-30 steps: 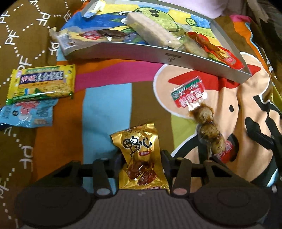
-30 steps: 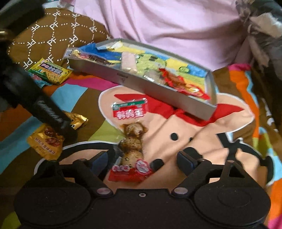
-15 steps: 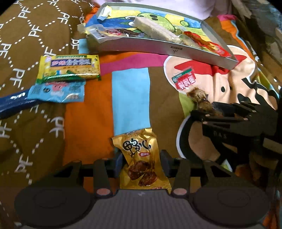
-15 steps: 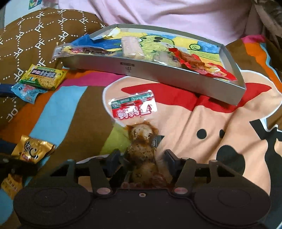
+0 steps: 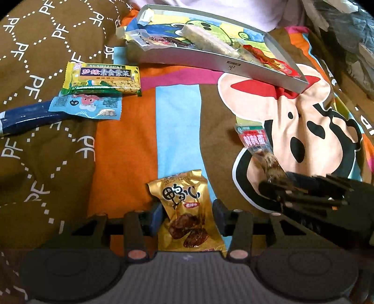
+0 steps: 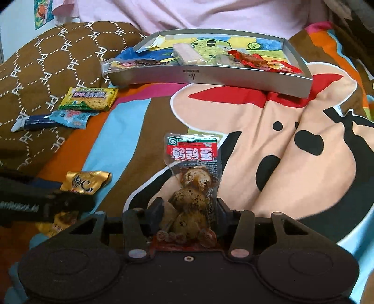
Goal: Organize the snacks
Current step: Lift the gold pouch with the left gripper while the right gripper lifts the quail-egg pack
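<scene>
My left gripper [image 5: 188, 215] grips a gold snack packet [image 5: 184, 210] by its lower half, above the blanket; its jaws are opening a little. My right gripper [image 6: 189, 210] is closing on a clear quail-egg packet [image 6: 191, 177] with a red label, and the pads press its sides. The egg packet stands upright between the fingers. From the left wrist view the right gripper [image 5: 280, 187] shows at the right with the egg packet [image 5: 254, 140]. The right wrist view catches the left gripper [image 6: 70, 203] and the gold packet [image 6: 86, 182] at the left. A grey tray [image 5: 229, 66] with several snacks lies beyond both.
A yellow-green cracker packet [image 5: 102, 79], a light blue packet [image 5: 86, 107] and a dark blue stick pack [image 5: 23, 117] lie on the blanket at the left. A person in a pink top [image 6: 210, 14] sits behind the tray [image 6: 191, 77].
The right gripper's jaws have closed from wide open onto the quail-egg packet, which now stands up off the blanket. The left gripper has drawn back from the tray with the gold packet.
</scene>
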`<state>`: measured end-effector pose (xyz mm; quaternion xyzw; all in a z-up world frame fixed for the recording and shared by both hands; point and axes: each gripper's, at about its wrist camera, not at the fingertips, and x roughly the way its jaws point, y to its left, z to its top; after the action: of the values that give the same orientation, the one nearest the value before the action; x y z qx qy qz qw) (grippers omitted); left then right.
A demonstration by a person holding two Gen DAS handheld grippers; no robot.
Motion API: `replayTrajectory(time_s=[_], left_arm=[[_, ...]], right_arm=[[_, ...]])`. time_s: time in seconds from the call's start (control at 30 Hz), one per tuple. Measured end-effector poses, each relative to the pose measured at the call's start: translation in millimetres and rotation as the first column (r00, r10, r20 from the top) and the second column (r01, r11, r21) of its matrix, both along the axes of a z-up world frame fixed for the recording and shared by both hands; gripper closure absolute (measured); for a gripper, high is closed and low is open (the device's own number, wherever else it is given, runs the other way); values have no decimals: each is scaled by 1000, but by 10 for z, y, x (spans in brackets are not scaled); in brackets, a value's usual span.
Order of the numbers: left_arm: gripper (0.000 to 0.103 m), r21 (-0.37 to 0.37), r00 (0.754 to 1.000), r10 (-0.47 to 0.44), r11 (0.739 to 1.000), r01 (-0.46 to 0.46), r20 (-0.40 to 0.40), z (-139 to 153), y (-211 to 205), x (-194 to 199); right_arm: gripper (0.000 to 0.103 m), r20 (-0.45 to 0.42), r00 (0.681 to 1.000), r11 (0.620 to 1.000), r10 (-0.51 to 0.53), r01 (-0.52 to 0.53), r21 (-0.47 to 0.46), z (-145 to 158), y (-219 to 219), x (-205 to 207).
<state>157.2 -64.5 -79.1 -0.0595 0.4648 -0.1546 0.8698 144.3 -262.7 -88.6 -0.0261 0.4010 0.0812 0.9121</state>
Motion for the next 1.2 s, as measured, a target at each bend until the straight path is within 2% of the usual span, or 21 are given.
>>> replayTrajectory(time_s=[0.13,0.4,0.73,0.83,0.9,1.03,1.2], left_arm=[[48,-8,1000,-4,1000,4,1,-17,0,11],[29,1,998,-55,998,55,14,-32,-70,15],[29,32,998,-65,997,65,21,-33,-117,10],[33,54,997,-73,996,72,23,-29,-125,0],[49,74,997,-63,995,60,36,-25,-119,-10],[54,2,1000,-16,1000,16,21,-49,7,25],[60,6,999,-9,1000,9,33,-60,8,19]], right_arm=[[50,0,1000,1000,6,-6,-22,-2,33,-1],[41,24,1000,1000,-6,7,-29,-63,40,101],[38,35,999,1000,-6,6,-4,-95,-11,73],[38,39,999,1000,-3,4,-12,-100,-3,62],[38,44,999,1000,-1,2,-19,-111,11,50],[42,64,998,999,10,-7,-43,-134,51,8],[53,92,995,997,25,-19,-71,-148,104,-63]])
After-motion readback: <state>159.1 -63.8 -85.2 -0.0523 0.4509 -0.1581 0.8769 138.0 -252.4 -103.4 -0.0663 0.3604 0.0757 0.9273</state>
